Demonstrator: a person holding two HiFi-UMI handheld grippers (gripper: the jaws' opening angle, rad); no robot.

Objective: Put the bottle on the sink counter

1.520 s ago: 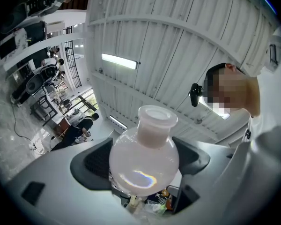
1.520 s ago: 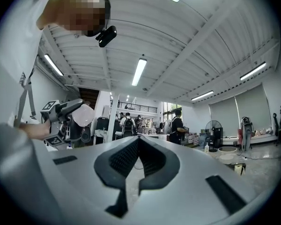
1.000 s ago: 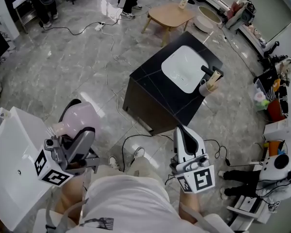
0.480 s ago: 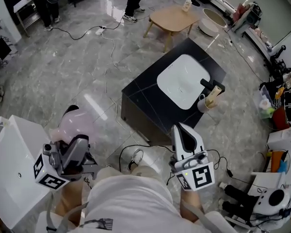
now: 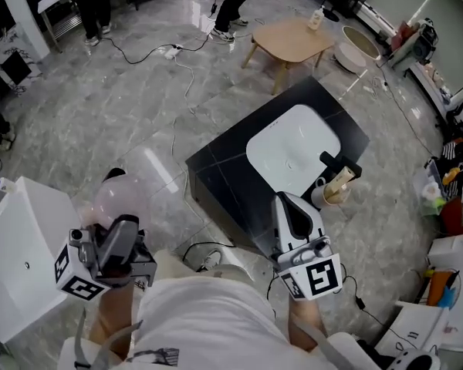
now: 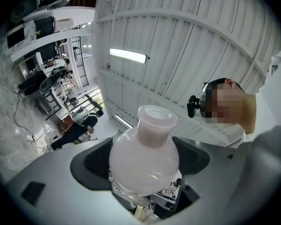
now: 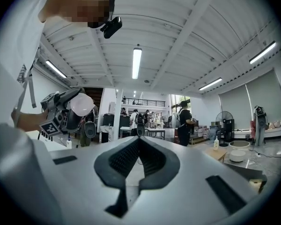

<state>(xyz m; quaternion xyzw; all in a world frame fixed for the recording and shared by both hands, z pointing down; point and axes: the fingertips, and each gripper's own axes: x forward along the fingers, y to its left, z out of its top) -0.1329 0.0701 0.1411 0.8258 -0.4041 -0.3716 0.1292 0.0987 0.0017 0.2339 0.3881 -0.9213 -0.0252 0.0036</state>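
Open floor (image 5: pixel 123 91) beside sink counter (image 5: pixel 225 159) edge

Bottle (image 5: pixel 117 199) between the jaws of the left gripper (image 5: pixel 127 230); sink counter (image 5: pixel 224 168) ahead of the right gripper (image 5: pixel 291 206), basin (image 5: pixel 289 149) set in it, faucet (image 5: pixel 338 166) and cup (image 5: pixel 322 197) on it just right of that gripper's tip; low table (image 5: pixel 289 38) beyond the counter; white cabinet (image 5: pixel 19 245) left of the left gripper.

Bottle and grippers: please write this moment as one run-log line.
left gripper: shut on bottle | right gripper: shut, empty | sink counter: bottle not yet there
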